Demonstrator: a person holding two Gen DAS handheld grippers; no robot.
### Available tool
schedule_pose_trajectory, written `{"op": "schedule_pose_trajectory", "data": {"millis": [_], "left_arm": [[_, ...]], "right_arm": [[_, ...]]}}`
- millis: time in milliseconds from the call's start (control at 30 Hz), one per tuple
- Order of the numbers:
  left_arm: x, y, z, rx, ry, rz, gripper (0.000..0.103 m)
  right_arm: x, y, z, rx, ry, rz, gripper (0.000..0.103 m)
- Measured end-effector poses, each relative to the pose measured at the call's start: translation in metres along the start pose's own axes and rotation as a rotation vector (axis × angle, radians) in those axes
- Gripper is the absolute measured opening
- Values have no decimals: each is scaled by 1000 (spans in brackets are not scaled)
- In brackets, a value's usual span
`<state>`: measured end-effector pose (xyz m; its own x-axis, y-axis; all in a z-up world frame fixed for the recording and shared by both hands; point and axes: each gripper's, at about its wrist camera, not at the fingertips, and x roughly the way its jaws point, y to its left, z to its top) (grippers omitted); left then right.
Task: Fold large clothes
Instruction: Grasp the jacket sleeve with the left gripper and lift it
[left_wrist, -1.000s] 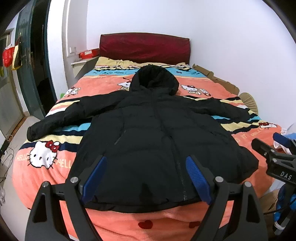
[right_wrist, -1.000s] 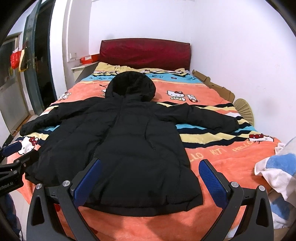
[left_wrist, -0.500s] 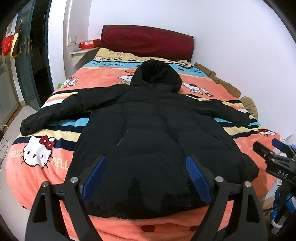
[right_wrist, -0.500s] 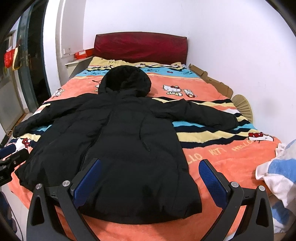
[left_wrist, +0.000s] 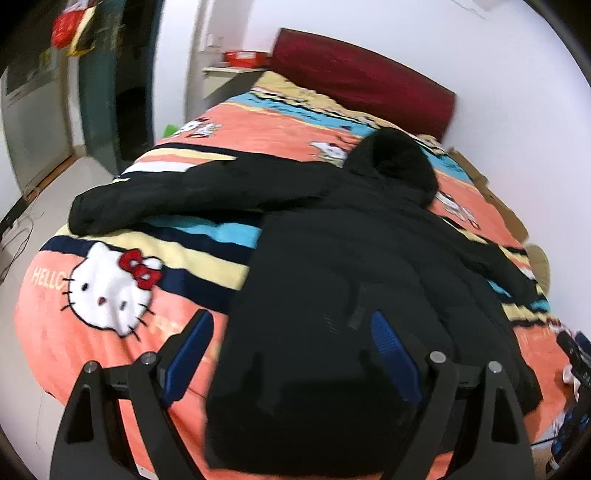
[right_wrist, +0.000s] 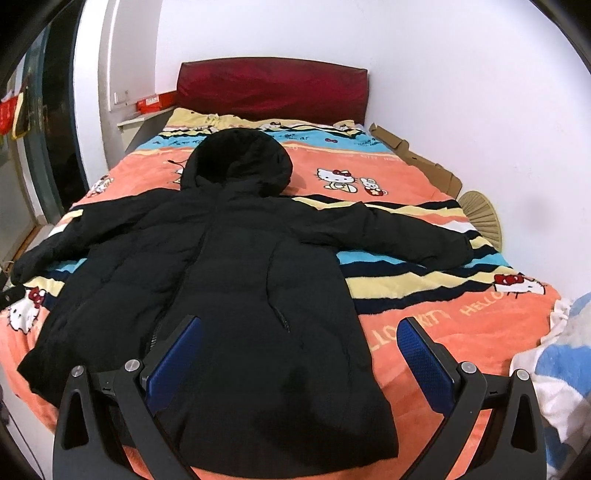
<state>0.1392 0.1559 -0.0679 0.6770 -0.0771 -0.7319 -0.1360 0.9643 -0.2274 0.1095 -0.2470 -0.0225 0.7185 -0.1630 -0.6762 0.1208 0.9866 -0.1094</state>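
A black hooded puffer jacket lies spread flat on the bed, sleeves out — bulky, soft, likely slippery and springy. Best pinched at hem or cuff; the left gripper and right gripper hang spread wide — empty.

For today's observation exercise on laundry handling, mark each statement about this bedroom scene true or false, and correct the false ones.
1. The black jacket lies spread out on the bed with both sleeves stretched sideways. True.
2. The right gripper is clamped on the jacket's hem. False: its fingers are spread apart and hold nothing.
3. The jacket's hood points toward the dark red headboard. True.
4. The left gripper holds a sleeve. False: it is open, with nothing between its fingers.
5. The blanket is plain white. False: it is orange with stripes and cartoon cats.
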Motion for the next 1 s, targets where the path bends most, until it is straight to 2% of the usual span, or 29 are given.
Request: {"op": "schedule_pose_trajectory", "data": {"millis": [167, 267, 433, 533, 767, 867, 900, 933, 967, 1000], "left_arm": [[25, 58, 28, -109, -3, 17, 87], [51, 111, 53, -234, 1, 6, 87], [95, 199, 84, -437, -14, 56, 87], [121, 241, 90, -560, -5, 68, 86], [168, 299, 92, -776, 37, 72, 84], [176, 314, 92, -858, 24, 53, 74], [179, 316, 94, -872, 26, 61, 63], [182, 319, 94, -892, 29, 69, 48], [184, 320, 95, -909, 28, 63, 39], [185, 322, 95, -927, 22, 43, 24]], "right_arm": [[19, 8, 9, -17, 21, -7, 103], [30, 16, 12, -31, 33, -6, 103], [38, 26, 14, -44, 48, -9, 103], [41, 27, 13, -54, 56, -23, 103], [43, 29, 13, -68, 62, -52, 103], [43, 27, 15, -73, 57, -59, 103], [43, 26, 15, -73, 57, -60, 103], [43, 25, 16, -70, 56, -60, 103], [43, 25, 16, -68, 55, -59, 103], [43, 24, 16, -67, 54, -59, 103]]}}
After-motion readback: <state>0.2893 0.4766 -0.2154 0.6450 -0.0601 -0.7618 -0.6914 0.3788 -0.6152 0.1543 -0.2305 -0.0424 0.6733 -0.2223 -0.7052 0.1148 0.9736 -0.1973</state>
